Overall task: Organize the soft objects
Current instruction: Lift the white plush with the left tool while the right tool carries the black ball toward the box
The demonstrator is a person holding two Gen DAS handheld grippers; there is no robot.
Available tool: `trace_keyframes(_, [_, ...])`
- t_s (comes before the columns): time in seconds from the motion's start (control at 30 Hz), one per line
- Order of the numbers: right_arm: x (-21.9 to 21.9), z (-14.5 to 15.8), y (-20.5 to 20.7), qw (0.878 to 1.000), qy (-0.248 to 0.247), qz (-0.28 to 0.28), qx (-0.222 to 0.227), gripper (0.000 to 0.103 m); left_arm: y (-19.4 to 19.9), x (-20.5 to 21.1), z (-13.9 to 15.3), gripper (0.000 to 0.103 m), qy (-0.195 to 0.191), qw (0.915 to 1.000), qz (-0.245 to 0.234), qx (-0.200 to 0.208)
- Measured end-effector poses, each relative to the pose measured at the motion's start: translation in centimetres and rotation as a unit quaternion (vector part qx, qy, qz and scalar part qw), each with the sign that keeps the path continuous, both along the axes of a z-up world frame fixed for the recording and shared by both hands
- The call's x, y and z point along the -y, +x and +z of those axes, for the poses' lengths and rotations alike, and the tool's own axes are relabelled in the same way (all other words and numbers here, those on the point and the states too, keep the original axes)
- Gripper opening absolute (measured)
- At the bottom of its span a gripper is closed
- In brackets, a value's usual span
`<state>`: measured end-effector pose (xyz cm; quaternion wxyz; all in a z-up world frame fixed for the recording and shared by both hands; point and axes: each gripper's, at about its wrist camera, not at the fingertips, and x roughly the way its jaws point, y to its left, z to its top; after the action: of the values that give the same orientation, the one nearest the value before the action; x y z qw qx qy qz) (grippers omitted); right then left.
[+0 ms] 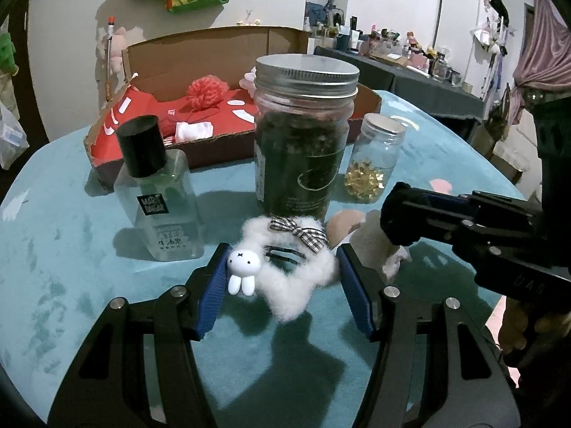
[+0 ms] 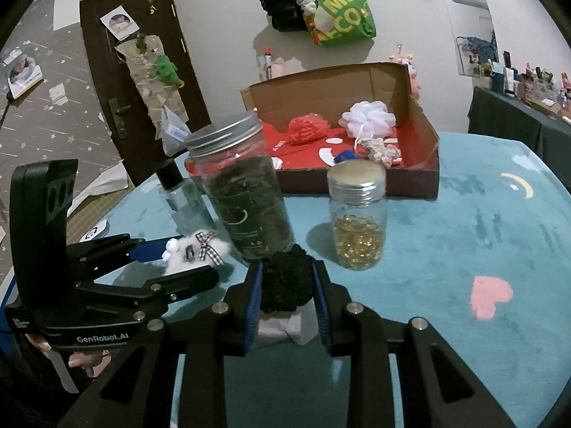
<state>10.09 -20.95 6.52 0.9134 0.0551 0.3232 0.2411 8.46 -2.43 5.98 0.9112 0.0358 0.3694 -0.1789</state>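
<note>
Left tool (image 1: pixel 283 278) clamps the white fluffy hair clip (image 1: pixel 289 274) between its fingers.

Both tools wear matte black frames. The left gripper (image 1: pixel 283 260) shows ribbed blue pads (image 1: pixel 210 292) and round silver screws (image 1: pixel 177 290); beside it, the right gripper (image 2: pixel 287 278) has the same, and white "GenRobot.AI" lettering (image 2: pixel 102 338) marks the left one's body.

From my feed I see a white wall (image 2: pixel 221 35) with a green tote bag (image 2: pixel 342 10) hanging on it, a dark brown door (image 2: pixel 117 82) to its left, and a dark-draped side table (image 1: pixel 421 78) crowded with small items beside a pink curtain (image 1: pixel 542 46). The light is dim.
</note>
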Motion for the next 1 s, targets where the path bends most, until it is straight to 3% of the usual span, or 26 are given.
trace_keyframes(0.5, [0.5,-0.3,-0.1,1.000,0.004,-0.002,-0.009,0.030,-0.1,0.1,0.0,0.058,-0.003,1.0000,-0.004,0.000])
trace_keyframes(1.0, [4.9,0.3,1.0,0.998,0.001,-0.055,-0.011,0.030,-0.2,-6.8,0.6,0.058,0.004,0.9980,0.063,0.004])
